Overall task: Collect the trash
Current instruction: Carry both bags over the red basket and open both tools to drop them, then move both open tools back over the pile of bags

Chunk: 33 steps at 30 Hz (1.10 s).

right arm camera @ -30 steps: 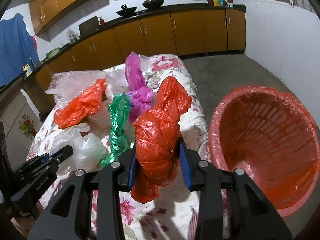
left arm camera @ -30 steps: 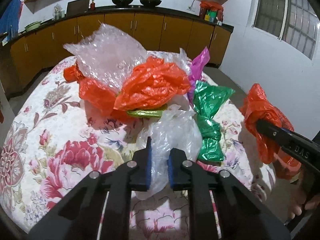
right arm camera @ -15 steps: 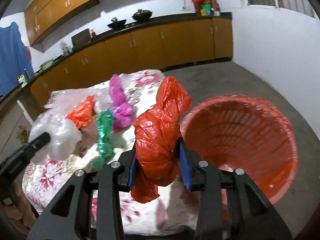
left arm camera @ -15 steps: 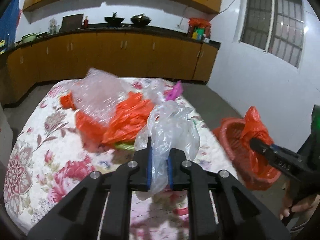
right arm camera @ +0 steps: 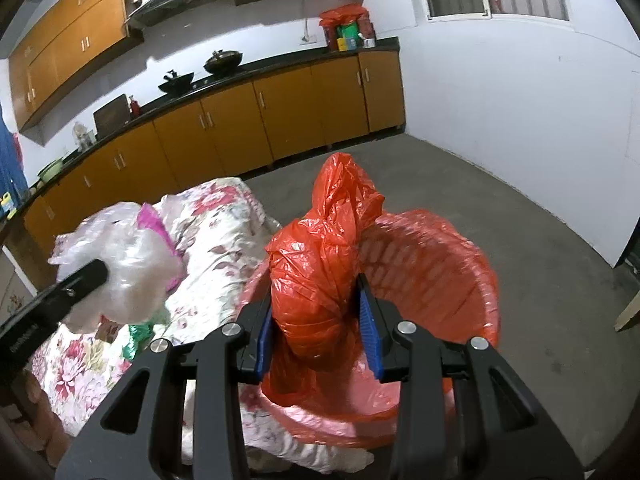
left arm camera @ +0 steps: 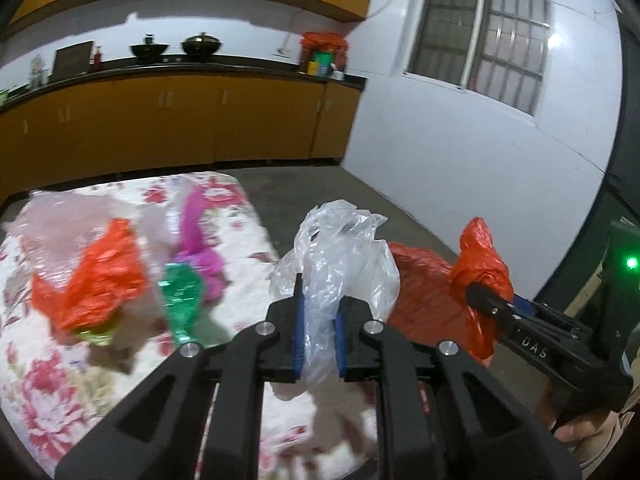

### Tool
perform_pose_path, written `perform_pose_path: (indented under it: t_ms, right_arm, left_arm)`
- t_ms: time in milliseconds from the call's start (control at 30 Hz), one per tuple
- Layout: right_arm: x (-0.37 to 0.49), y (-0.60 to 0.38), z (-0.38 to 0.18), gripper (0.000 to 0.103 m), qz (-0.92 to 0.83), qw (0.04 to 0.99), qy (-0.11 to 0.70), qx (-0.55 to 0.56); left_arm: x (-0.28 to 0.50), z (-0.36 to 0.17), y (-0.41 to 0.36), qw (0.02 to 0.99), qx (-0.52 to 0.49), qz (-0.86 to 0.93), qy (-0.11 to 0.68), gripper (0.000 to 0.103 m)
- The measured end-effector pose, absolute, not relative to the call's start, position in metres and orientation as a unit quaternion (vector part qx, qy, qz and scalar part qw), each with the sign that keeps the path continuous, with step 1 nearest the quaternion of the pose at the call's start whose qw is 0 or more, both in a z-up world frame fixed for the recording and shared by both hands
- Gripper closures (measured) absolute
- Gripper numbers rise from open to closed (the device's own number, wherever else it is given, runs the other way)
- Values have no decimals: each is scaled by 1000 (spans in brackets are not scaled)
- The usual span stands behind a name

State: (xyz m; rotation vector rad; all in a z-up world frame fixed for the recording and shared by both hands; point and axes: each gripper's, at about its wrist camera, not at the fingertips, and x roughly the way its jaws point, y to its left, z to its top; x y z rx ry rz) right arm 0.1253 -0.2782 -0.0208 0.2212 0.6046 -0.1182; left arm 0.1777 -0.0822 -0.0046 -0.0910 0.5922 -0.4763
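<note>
My left gripper (left arm camera: 319, 334) is shut on a crumpled clear plastic bag (left arm camera: 340, 248), held above the floral table's right edge. My right gripper (right arm camera: 318, 334) is shut on a bunched orange plastic bag (right arm camera: 320, 264), which hangs over the near rim of the orange basket (right arm camera: 440, 264) on the floor. In the left wrist view the orange bag (left arm camera: 480, 276) and the right gripper (left arm camera: 492, 304) show at right, in front of the basket (left arm camera: 424, 292). In the right wrist view the clear bag (right arm camera: 124, 268) and the left gripper (right arm camera: 96, 276) float at left.
On the floral table (left arm camera: 60, 380) lie an orange bag (left arm camera: 100, 280), a green foil wrapper (left arm camera: 182, 300), a magenta bag (left arm camera: 198, 240) and clear wrap (left arm camera: 60, 220). Brown cabinets (right arm camera: 280, 112) line the far wall. A white wall (right arm camera: 520, 120) stands right of the grey floor (right arm camera: 560, 300).
Both grippers swung right, away from the table's trash pile toward the basket, each rising a little with its bag held. The orange bag now hangs over the basket rim.
</note>
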Motion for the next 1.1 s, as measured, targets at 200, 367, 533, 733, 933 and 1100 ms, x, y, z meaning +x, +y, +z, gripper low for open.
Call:
perform_pose_path:
  t_ms: [200, 367, 533, 733, 933, 1100]
  right_arm:
    - [125, -297, -22, 66, -67, 947, 291, 120]
    - [127, -309, -25, 66, -73, 945, 288, 135]
    - [132, -316, -25, 64, -69, 946, 282, 147]
    - [133, -326, -24, 39, -69, 948, 268, 154]
    - [126, -332, -27, 39, -86, 947, 272, 150]
    - [123, -323, -25, 39, -87, 950, 275, 122]
  left_arm:
    - [188, -11, -120, 918, -34, -257, 300, 90]
    - [198, -20, -141, 912, -24, -269, 310, 90]
    - [207, -28, -157, 905, -29, -277, 323, 87]
    - [216, -39, -162, 899, -38, -277, 338, 65]
    - [217, -45, -151, 902, -36, -257, 345, 58]
    - [205, -42, -124, 923, -24, -199, 329, 42]
